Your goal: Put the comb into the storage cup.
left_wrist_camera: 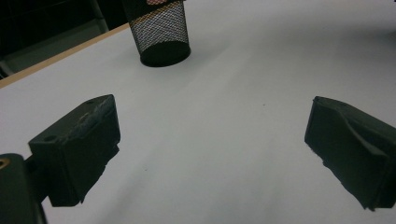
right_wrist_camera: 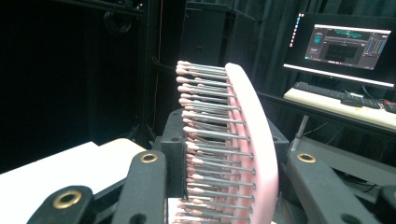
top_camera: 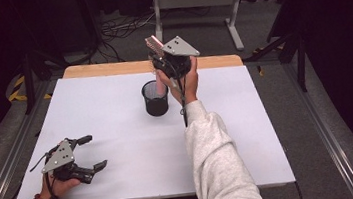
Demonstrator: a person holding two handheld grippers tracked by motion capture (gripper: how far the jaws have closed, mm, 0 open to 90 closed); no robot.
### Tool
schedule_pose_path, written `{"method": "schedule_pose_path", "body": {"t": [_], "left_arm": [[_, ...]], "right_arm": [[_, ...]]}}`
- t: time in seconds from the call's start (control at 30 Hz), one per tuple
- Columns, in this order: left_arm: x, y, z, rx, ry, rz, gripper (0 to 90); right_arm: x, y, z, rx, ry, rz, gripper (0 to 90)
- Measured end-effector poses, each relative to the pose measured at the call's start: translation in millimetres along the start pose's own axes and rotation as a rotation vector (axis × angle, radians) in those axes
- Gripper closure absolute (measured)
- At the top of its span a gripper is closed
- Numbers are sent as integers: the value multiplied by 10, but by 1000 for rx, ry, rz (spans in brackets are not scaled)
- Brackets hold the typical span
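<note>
Hairbrush (right_wrist_camera: 252, 140) clamped in right gripper (top_camera: 162, 56) above mesh cup (top_camera: 155, 98).
Left gripper (top_camera: 92, 152) wide open, empty, low over table (top_camera: 116, 116); monitor (right_wrist_camera: 343, 44) seen from right gripper view.

We held the left hand-held gripper (top_camera: 91, 152) low at the desk's (top_camera: 115, 111) near left corner, jaws spread wide. Our right arm reached forward, its hand-held gripper (top_camera: 159, 56) raised, jaws clamped on a brush (right_wrist_camera: 243, 140).

Cup (top_camera: 156, 98) mid-table (top_camera: 116, 116), toward far edge; brush (top_camera: 155, 49) just above it; left gripper (top_camera: 92, 153) near front-left corner.
</note>
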State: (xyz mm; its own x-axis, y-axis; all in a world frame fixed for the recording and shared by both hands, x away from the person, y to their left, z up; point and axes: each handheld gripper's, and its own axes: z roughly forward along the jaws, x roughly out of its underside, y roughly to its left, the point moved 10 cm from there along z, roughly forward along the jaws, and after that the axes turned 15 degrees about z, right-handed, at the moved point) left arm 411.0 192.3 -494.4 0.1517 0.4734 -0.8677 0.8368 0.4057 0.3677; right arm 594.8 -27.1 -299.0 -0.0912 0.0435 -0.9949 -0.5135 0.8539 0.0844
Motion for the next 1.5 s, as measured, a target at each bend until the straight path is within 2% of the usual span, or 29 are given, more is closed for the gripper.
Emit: {"method": "schedule_pose_path", "body": {"t": [0.53, 0.7, 0.97, 1.27, 1.4, 1.5], "left_arm": [[-4, -8, 5, 1, -1, 1, 45], [1, -5, 8, -1, 2, 2, 46], [6, -13, 19, 4, 4, 0, 47], [4, -14, 18, 5, 3, 3, 46], [4, -19, 24, 6, 5, 0, 47], [4, -24, 24, 9, 7, 1, 47]], "right_arm": [[378, -65, 46, 13, 49, 27, 639], [489, -46, 53, 12, 65, 31, 638], [621, -47, 64, -1, 80, 79, 638], [637, -109, 16, -7, 64, 133, 636], [626, -112, -7, -46, 56, 210, 637], [635, -103, 2, -40, 61, 188, 637]]}}
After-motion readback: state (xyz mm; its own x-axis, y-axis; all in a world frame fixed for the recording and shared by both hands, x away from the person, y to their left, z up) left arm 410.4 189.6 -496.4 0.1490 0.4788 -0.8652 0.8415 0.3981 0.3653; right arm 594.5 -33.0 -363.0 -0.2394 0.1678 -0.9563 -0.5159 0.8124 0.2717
